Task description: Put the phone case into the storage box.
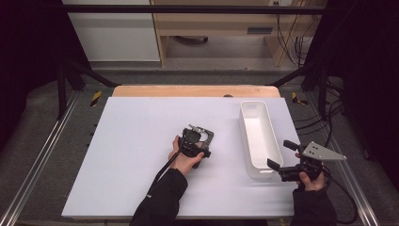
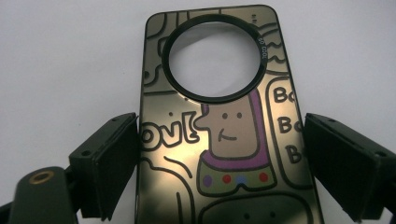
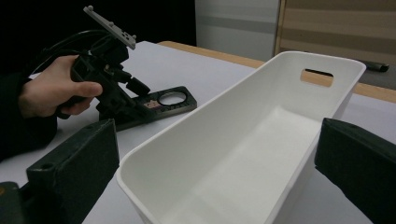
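A cartoon-printed phone case [image 2: 219,135] with a round camera hole lies flat mid-counter [image 1: 131,141]. The left gripper [image 1: 200,136] straddles it, jaws spread to either long edge, left pad touching, not yet clamped. The right gripper [image 1: 282,157] waits wide open at the empty white bin's [image 1: 258,136] near end. Squeeze evenly across both edges before lifting.

Only the white bin [image 1: 260,136] stands on the table [image 1: 131,155], right of the phone case [image 1: 203,135]; elsewhere is open.
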The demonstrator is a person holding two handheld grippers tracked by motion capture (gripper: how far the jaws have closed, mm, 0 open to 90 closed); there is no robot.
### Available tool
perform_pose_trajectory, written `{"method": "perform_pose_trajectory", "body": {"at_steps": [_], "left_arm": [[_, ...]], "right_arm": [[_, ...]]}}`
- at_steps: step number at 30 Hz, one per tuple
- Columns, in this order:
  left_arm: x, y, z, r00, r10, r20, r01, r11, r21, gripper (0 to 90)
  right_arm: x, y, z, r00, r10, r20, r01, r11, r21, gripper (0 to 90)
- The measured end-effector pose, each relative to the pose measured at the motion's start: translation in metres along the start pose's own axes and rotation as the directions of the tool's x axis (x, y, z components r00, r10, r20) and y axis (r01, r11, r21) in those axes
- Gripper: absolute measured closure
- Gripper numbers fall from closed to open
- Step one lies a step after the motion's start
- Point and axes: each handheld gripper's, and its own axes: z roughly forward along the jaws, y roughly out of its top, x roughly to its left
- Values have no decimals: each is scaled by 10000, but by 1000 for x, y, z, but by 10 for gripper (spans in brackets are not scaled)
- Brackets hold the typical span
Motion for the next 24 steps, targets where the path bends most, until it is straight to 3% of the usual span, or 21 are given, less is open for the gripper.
{"method": "perform_pose_trajectory", "body": {"at_steps": [4,15,24], "left_arm": [[1,1,-3,10000,77,-58,-77,10000,-56,116],[4,3,-23,9991,254,342,-238,9986,-462,116],[5,3,-49,9949,743,686,-678,9934,-925,116]], "right_arm": [[0,0,0,10000,-18,-1,18,10000,-11,3],[0,0,-1,10000,-58,-19,58,10000,-35,3],[2,1,-1,9999,-120,-97,119,9999,-80,3]]}}
